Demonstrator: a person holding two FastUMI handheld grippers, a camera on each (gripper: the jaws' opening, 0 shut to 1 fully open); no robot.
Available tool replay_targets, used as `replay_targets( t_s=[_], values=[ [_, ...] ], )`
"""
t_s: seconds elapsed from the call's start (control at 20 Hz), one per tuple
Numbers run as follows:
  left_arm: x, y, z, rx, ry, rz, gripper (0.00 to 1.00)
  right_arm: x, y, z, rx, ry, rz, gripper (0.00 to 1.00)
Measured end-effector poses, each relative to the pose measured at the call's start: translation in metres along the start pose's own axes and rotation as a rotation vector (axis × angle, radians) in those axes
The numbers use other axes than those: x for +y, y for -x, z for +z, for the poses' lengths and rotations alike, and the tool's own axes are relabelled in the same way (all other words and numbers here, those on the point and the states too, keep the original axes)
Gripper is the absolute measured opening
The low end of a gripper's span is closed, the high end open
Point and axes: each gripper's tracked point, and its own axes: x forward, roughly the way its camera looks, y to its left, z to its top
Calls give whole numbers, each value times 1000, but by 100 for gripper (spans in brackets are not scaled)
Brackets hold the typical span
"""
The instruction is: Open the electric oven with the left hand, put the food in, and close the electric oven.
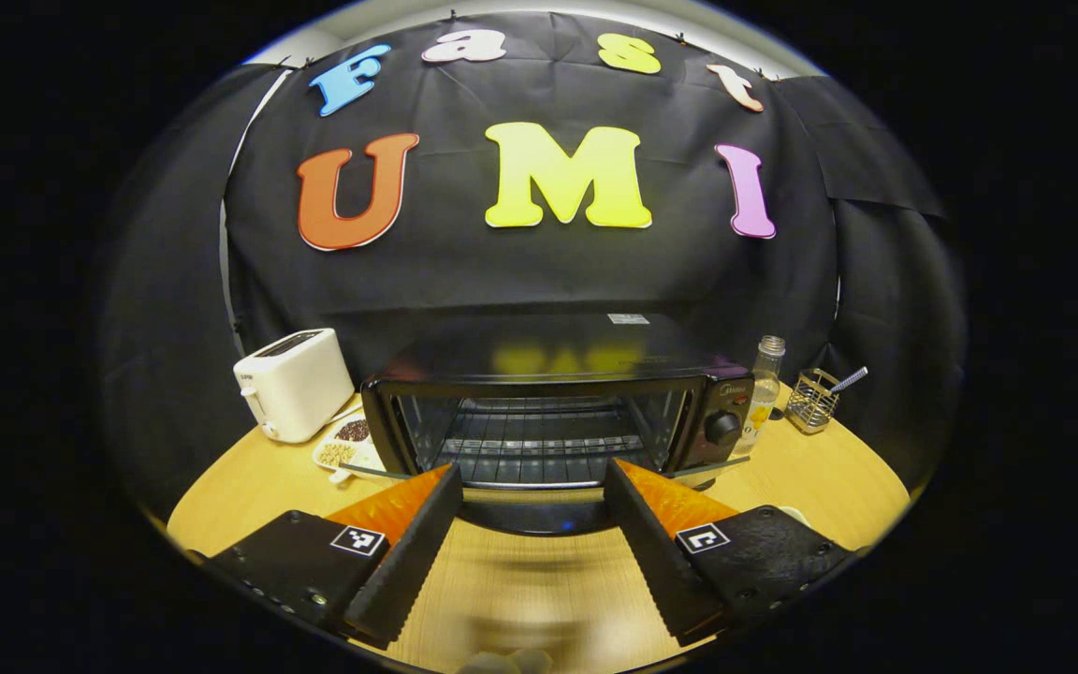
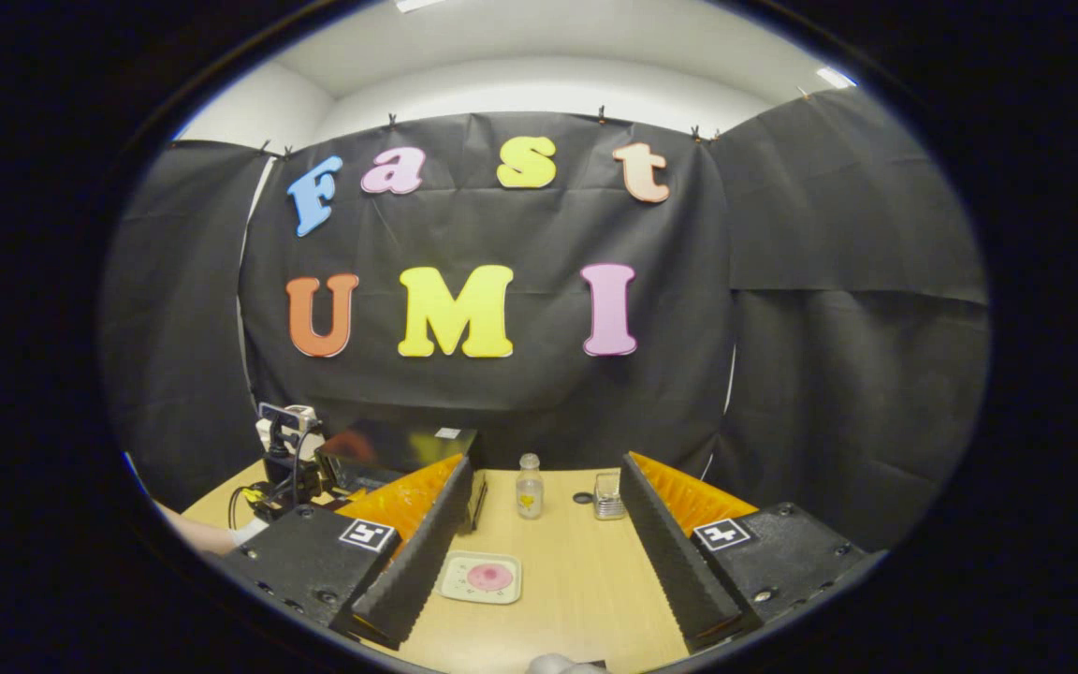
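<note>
Left gripper (image 1: 532, 524) jaws wide, holding nothing, above table (image 1: 810, 477), facing oven (image 1: 553, 407). Oven door down, rack bare. Toaster (image 1: 294, 382) left of oven, snack dish (image 1: 347, 447) between them. Bottle (image 1: 765, 388) and wire holder (image 1: 812, 401) to oven's right.

Right gripper (image 2: 539, 543) jaws wide, holding nothing. Food plate (image 2: 481, 577) on table between fingers, by left one. Oven behind left finger.

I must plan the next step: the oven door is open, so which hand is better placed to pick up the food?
Probably right: its open tongs frame the food on the table; the left tongs face the oven.
</note>
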Motion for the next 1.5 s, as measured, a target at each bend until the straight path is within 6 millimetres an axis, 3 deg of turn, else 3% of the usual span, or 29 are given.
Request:
replay_targets(
  t_s=[0.25, 0.5, 0.8, 1.0, 1.2, 1.35, 1.5],
  values=[
    [0, 18, -32, 47, 4, 24, 97, -10, -8, -21, 35, 0, 37, 100],
    [-4, 36, -70, 131, 24, 67, 97, -23, -36, -52, 95, 7, 92, 100],
    [-4, 41, -111, 202, -6, 106, 100, -36, -65, -94, 184, 53, 140, 100],
    [-3, 39, -148, 310, 19, 162, 95, -36, -84, -115, 232, 75, 178, 100],
    [-3, 38, -151, 318, 26, 175, 94, -34, -101, -138, 286, 94, 216, 100],
    [8, 47, -140, 278, 49, 224, 95, -30, -119, -172, 376, 81, 255, 100],
    [13, 71, -120, 212, 70, 252, 97, -23, -141, -213, 481, 56, 299, 96]
  ],
)
